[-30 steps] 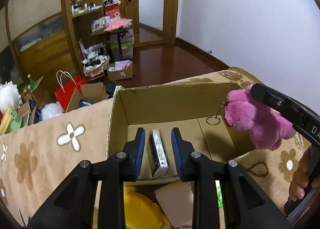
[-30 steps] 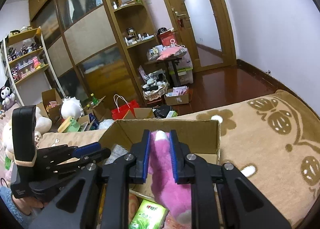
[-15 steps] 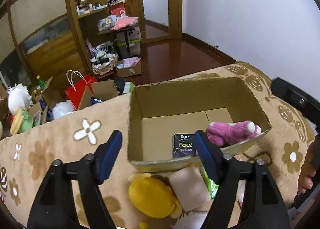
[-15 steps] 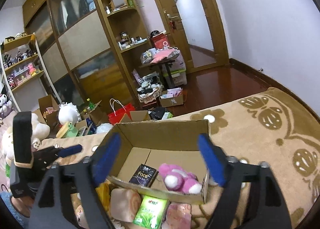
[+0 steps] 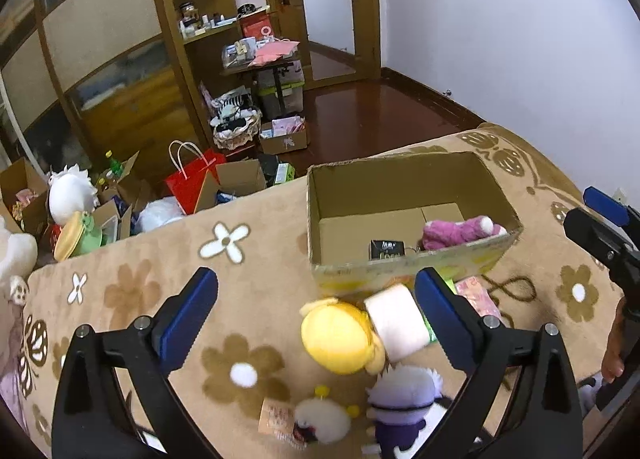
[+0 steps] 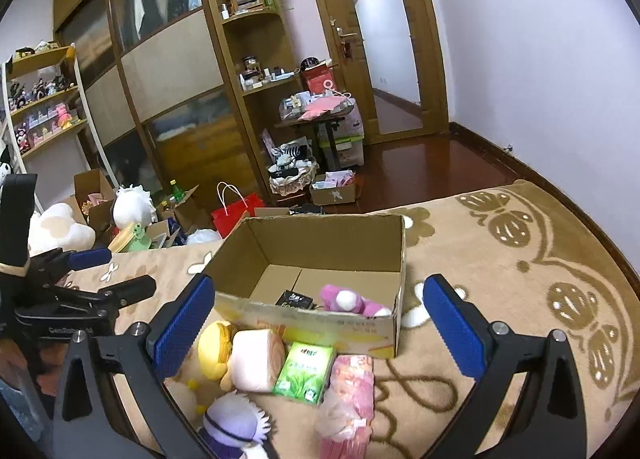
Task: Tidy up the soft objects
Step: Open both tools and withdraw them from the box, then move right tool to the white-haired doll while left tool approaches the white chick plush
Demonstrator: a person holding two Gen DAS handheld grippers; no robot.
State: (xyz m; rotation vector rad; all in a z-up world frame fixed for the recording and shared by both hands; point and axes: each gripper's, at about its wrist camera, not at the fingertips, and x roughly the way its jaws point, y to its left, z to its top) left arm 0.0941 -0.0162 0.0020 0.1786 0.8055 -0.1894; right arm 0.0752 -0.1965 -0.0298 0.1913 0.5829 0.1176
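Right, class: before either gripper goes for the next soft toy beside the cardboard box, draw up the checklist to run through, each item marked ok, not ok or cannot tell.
1. Left gripper jaws wide, nothing between them, having just opened: ok.
2. Right gripper likewise: ok.
3. Pink plush lies inside the cardboard box: ok.
4. Black tissue pack inside too: ok.
5. Box has room left: ok.
6. Yellow plush free of the cream roll: cannot tell.

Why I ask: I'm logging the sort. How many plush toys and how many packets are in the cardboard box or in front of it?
Plush toys: 5 (pink plush, yellow plush, roll-shaped plush, purple-haired plush, white plush)
Packets: 4 (black packet, green packet, pink packet, small orange packet)
Total: 9
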